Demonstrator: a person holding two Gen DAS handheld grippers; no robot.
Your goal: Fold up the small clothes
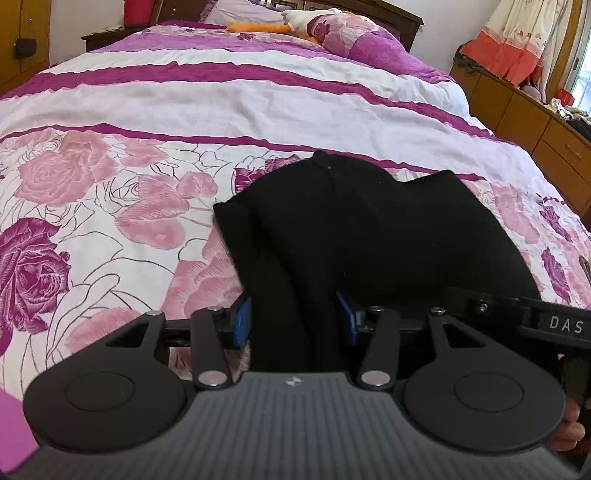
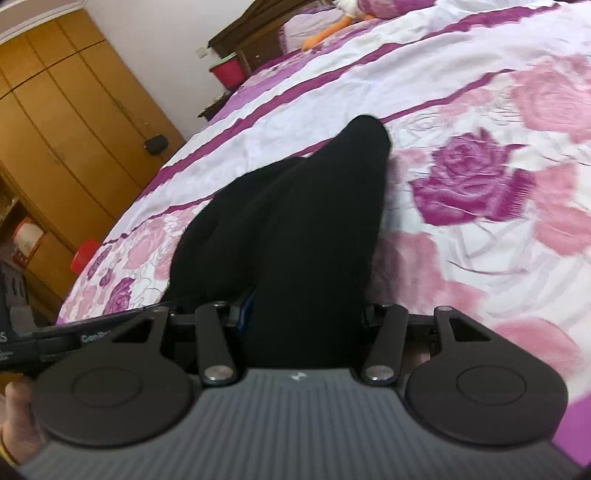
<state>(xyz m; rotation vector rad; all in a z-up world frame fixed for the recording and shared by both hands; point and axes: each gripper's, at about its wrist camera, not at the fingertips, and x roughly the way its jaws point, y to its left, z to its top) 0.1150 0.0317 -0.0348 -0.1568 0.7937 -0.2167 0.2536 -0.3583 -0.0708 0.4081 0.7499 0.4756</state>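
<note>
A small black garment (image 1: 369,229) lies bunched on the floral bedspread (image 1: 110,192), its near end running back between my left gripper's (image 1: 295,321) blue pads (image 1: 242,321). The jaws stand about half apart and the cloth sits loosely in the gap. In the right wrist view the same black garment (image 2: 314,221) stretches away in a long fold and passes between my right gripper's (image 2: 306,314) fingers, which are also parted. One blue pad (image 2: 248,306) shows at the left; the cloth hides the other. Both grippers sit side by side, low over the bed.
Pink and purple bedspread (image 2: 480,110) spreads all around the garment. Pillows and a stuffed toy (image 1: 306,18) lie at the headboard. Wooden drawers (image 1: 535,122) stand right of the bed, a wardrobe (image 2: 74,110) left. A hand (image 2: 14,406) holds a gripper.
</note>
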